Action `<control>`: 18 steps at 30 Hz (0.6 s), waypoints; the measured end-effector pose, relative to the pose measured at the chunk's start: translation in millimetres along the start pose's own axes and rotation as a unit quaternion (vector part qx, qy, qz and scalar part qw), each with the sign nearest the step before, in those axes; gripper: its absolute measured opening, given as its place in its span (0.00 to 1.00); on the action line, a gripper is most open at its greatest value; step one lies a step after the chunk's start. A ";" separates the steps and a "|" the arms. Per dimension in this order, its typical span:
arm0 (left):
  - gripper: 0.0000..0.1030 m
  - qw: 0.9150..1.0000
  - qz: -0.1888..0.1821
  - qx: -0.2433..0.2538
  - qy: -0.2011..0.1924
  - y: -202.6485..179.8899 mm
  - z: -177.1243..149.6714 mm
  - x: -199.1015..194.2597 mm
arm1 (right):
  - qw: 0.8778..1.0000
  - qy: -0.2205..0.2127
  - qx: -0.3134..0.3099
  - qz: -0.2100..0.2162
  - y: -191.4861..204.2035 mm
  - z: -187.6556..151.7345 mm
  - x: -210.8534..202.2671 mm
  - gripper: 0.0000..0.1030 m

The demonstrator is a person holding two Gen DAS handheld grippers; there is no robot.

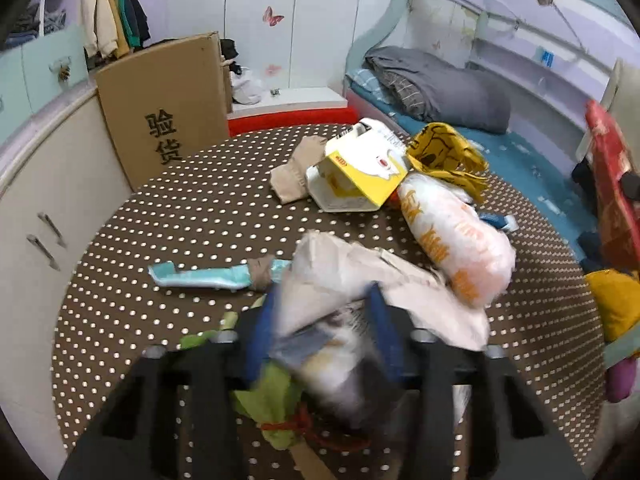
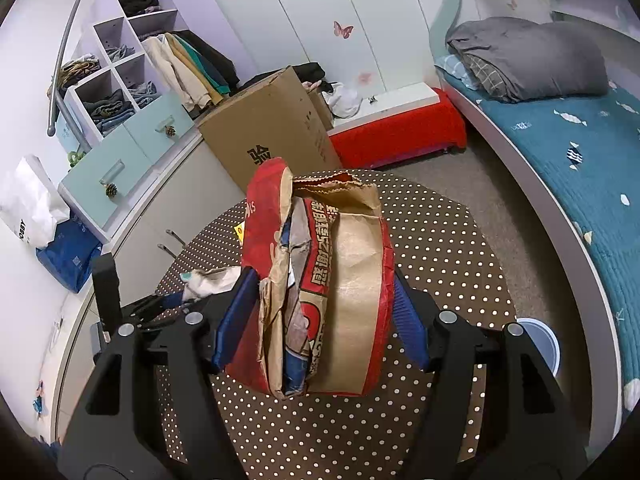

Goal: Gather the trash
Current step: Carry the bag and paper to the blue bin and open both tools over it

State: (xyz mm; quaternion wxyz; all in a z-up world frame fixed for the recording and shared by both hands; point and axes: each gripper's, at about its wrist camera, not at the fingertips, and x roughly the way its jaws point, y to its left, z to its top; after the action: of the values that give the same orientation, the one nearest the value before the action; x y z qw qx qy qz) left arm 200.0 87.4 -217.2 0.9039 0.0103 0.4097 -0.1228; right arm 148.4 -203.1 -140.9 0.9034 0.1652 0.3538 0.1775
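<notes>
My left gripper (image 1: pixel 324 332) is shut on a crumpled white paper wrapper (image 1: pixel 348 276), blurred, just above the brown polka-dot table (image 1: pixel 180 216). Other trash lies on the table: a teal wrapper (image 1: pixel 204 277), a yellow-and-white carton (image 1: pixel 360 170), a yellow crumpled bag (image 1: pixel 448 156), a white-and-orange plastic bag (image 1: pixel 456 236), a tan paper piece (image 1: pixel 294 170) and a green wrapper with red string (image 1: pixel 272 404). My right gripper (image 2: pixel 320 312) is shut on a red and brown paper bag (image 2: pixel 320 280), held upright above the table (image 2: pixel 440 240). The bag's red edge shows at the right of the left wrist view (image 1: pixel 612 184).
A tall cardboard box (image 1: pixel 168 108) stands behind the table by the white cabinets (image 1: pixel 48 184). A red bench (image 2: pixel 396 132) and a bed with teal sheet (image 2: pixel 580 152) and grey blanket (image 2: pixel 532 56) lie to the right. A blue-rimmed bin (image 2: pixel 540 340) sits by the table.
</notes>
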 end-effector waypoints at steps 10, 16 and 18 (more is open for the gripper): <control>0.26 0.999 0.012 0.016 -0.051 -6.6 9.6 -44.9 | 1.000 -0.013 0.004 -0.002 -0.9 -0.6 -9.6 0.62; 0.26 0.995 0.013 0.022 -0.091 -16.5 27.9 -81.0 | 0.999 -0.030 0.010 -0.001 -6.9 -0.4 -22.4 0.63; 0.26 0.994 0.010 0.023 -0.103 -23.2 33.1 -91.0 | 0.999 -0.038 0.012 -0.004 -11.3 1.4 -28.6 0.63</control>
State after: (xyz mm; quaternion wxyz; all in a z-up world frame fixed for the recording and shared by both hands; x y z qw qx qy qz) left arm 161.4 80.4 -125.7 0.9421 0.0224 0.3109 -0.1232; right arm 132.1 -225.8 -128.1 0.9147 0.1817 0.3220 0.1633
